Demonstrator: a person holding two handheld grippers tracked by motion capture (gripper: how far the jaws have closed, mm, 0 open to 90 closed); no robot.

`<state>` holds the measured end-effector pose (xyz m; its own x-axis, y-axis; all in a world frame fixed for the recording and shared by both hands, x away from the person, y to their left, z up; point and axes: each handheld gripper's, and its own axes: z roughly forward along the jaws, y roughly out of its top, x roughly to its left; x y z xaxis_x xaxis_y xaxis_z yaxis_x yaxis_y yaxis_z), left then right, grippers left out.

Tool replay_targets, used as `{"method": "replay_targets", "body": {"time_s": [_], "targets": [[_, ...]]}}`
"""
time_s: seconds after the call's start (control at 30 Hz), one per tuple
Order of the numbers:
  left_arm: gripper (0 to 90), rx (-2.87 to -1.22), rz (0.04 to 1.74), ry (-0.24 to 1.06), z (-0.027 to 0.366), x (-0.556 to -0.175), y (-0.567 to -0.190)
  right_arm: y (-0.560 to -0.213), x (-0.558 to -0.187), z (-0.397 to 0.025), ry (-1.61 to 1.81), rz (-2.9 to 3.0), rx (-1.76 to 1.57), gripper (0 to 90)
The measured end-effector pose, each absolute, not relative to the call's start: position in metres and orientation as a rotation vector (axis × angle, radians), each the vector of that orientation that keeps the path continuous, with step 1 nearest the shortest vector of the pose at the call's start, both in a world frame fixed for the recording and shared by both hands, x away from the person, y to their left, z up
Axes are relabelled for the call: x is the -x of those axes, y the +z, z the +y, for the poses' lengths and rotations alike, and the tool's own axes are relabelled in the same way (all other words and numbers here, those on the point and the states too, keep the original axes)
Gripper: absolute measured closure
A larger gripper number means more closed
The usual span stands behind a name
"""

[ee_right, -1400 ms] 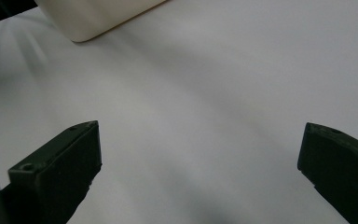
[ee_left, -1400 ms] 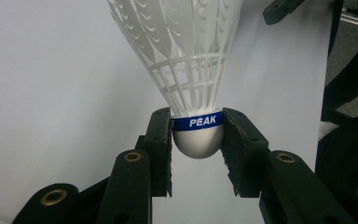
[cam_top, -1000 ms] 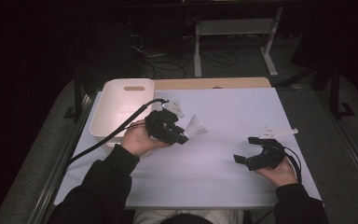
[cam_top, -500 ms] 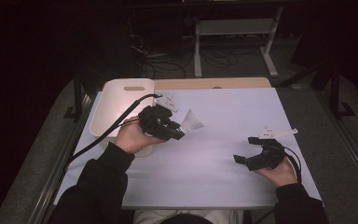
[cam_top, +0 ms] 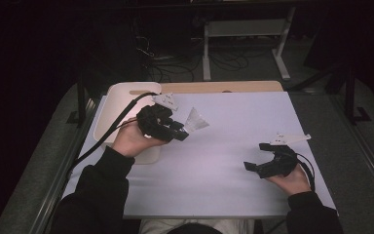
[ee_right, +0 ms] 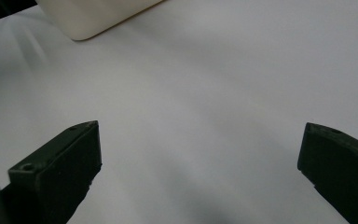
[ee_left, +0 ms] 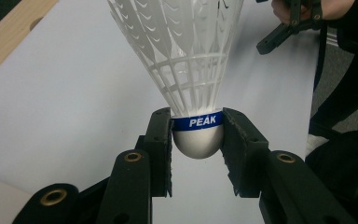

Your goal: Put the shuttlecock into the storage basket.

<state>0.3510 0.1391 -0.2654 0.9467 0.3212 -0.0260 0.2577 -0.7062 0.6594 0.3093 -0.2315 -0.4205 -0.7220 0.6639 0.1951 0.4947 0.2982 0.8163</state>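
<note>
My left hand-held gripper [ee_left: 197,140] clamps the white shuttlecock [ee_left: 186,70] by its cork above the white tabletop [cam_top: 233,146], beside the cream tray [cam_top: 114,105], while my right hand-held gripper [ee_right: 200,154] hangs wide open, empty.

**White sheet, wooden edge, one tray**

Here's the table [cam_top: 253,87], a pale wooden strip showing along its far edge, and over nearly all of it lies a white sheet [cam_top: 233,161], flat and smooth. At the far left corner sits a cream tray [cam_top: 114,105] with rounded corners, lying half on the sheet, its left side hanging past the sheet's edge. The right gripper view catches the tray's corner [ee_right: 93,18] on the same white surface.
</note>
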Motion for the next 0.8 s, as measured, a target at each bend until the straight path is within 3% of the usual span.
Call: {"method": "replay_targets", "body": {"time_s": [0.8], "targets": [[64.9,-2.363,0.467,0.204,0.172,-0.350,-0.237,-0.421,-0.310,-0.231,1.387,2.386,-1.079,0.0]]}}
